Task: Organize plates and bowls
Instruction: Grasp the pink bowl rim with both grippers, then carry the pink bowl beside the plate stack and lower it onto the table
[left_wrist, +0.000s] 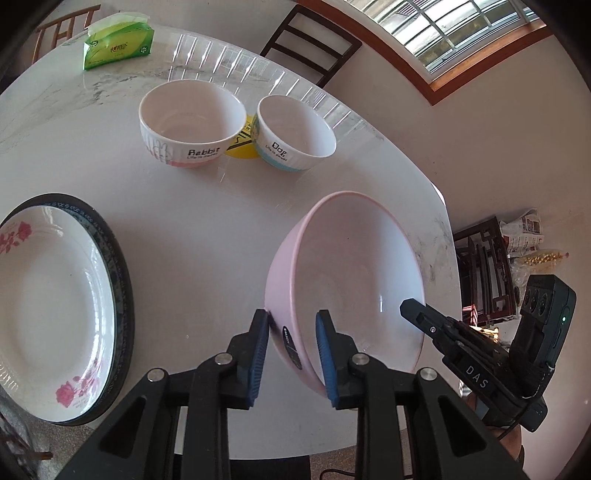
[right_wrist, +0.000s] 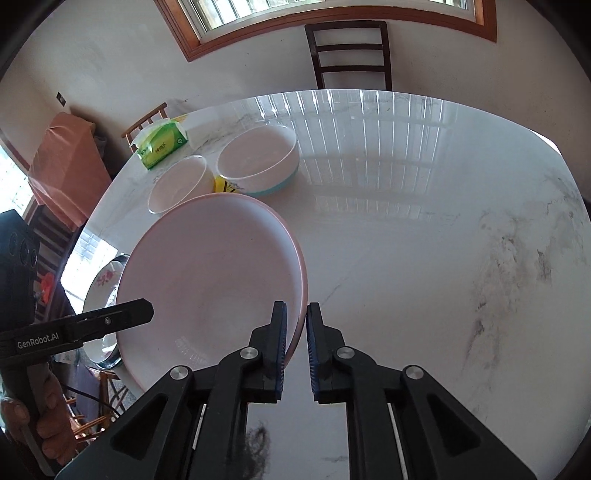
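Note:
A large pink bowl (left_wrist: 354, 273) is tilted above the white marble table (left_wrist: 207, 221). My left gripper (left_wrist: 291, 354) straddles its near rim, the blue pads standing a little off the wall. My right gripper (right_wrist: 296, 343) is shut on the bowl's opposite rim (right_wrist: 207, 273); its finger also shows in the left wrist view (left_wrist: 436, 325). A white "Rabbit" bowl (left_wrist: 192, 125) and a white "Dog" bowl (left_wrist: 295, 133) stand at the back. A rose-patterned plate (left_wrist: 48, 310) lies on a dark-rimmed plate (left_wrist: 120, 288) at the left.
A green tissue pack (left_wrist: 118, 44) lies at the far left of the table. A yellow object (left_wrist: 243, 144) sits between the two small bowls. Dark chairs (left_wrist: 314, 44) stand behind the table. The table's right edge (left_wrist: 447, 236) is close to the pink bowl.

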